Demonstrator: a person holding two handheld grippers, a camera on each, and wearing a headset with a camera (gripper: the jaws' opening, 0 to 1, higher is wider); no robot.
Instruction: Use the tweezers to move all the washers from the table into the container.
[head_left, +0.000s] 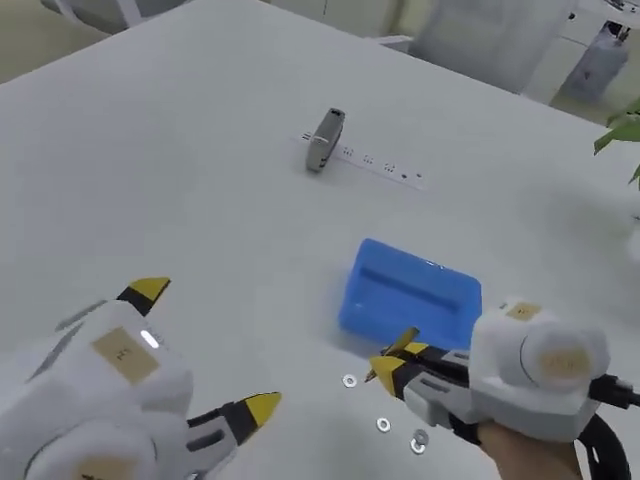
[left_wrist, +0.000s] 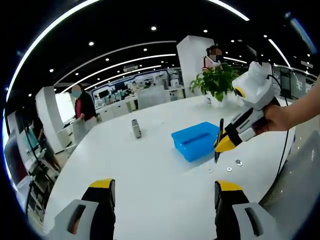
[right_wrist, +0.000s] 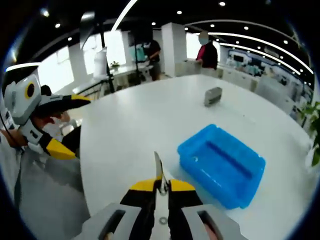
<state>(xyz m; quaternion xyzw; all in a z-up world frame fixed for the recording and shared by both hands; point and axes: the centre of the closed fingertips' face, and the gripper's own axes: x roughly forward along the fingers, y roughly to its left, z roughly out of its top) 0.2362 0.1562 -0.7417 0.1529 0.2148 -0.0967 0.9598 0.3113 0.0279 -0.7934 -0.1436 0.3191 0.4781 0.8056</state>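
My right gripper (head_left: 386, 362) is shut on a pair of tweezers (right_wrist: 157, 170), whose tips point forward just above the white table. It hangs beside the near edge of the blue container (head_left: 410, 295), an open rectangular tray. Three small washers lie on the table under and near it (head_left: 348, 381) (head_left: 383, 425) (head_left: 418, 443); one washer (right_wrist: 163, 220) shows between the jaws, below the tweezers. My left gripper (head_left: 206, 348) is open and holds nothing, low at the left, well away from the washers. From the left gripper view, the tweezers (left_wrist: 219, 142) point down beside the container (left_wrist: 196, 140).
A white power strip (head_left: 375, 162) with a grey adapter (head_left: 325, 140) lies beyond the container. A green plant (head_left: 625, 130) stands at the far right. The white table (head_left: 180, 170) stretches wide to the left and back. People stand in the background.
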